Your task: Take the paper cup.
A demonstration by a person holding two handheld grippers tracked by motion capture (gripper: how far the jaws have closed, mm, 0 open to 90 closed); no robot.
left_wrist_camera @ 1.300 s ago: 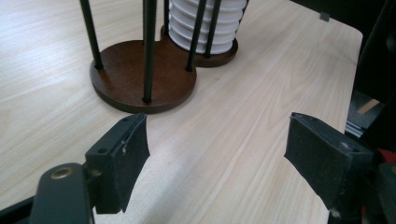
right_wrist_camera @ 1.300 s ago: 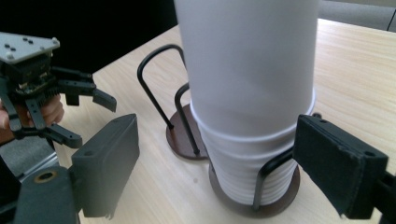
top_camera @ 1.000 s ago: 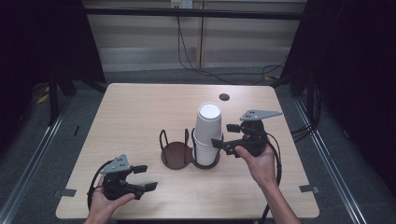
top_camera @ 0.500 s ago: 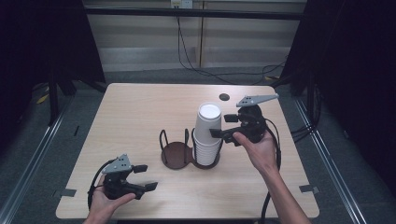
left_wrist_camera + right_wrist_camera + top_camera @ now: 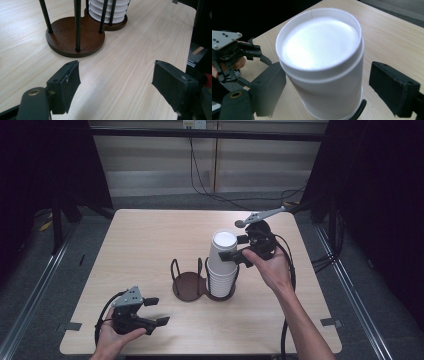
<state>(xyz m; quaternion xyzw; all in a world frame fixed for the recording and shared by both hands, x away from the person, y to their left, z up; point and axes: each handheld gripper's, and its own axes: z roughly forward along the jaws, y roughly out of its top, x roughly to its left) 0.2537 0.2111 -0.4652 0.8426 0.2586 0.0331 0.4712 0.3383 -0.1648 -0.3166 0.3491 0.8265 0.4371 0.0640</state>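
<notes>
A tall stack of white cups (image 5: 222,262) stands upside down in the right ring of a brown two-ring holder (image 5: 189,285) with black rods. My right gripper (image 5: 235,247) is open around the top cup (image 5: 322,62). Its left jaw is close against the cup's side and its right jaw stands well apart. At the table's front left, my left gripper (image 5: 156,311) is open and holds nothing. In the left gripper view, that left gripper (image 5: 116,85) faces the holder's empty ring (image 5: 75,40) and the cup stack (image 5: 107,11) behind it.
The wooden table (image 5: 150,240) has bare room left of and behind the holder. Its right edge lies close behind my right hand. Dark floor, metal rails and cables surround the table. My left gripper (image 5: 234,55) shows far off in the right gripper view.
My right gripper has risen from the middle of the stack to the top cup and tilted downward. The left gripper has stayed where it was.
</notes>
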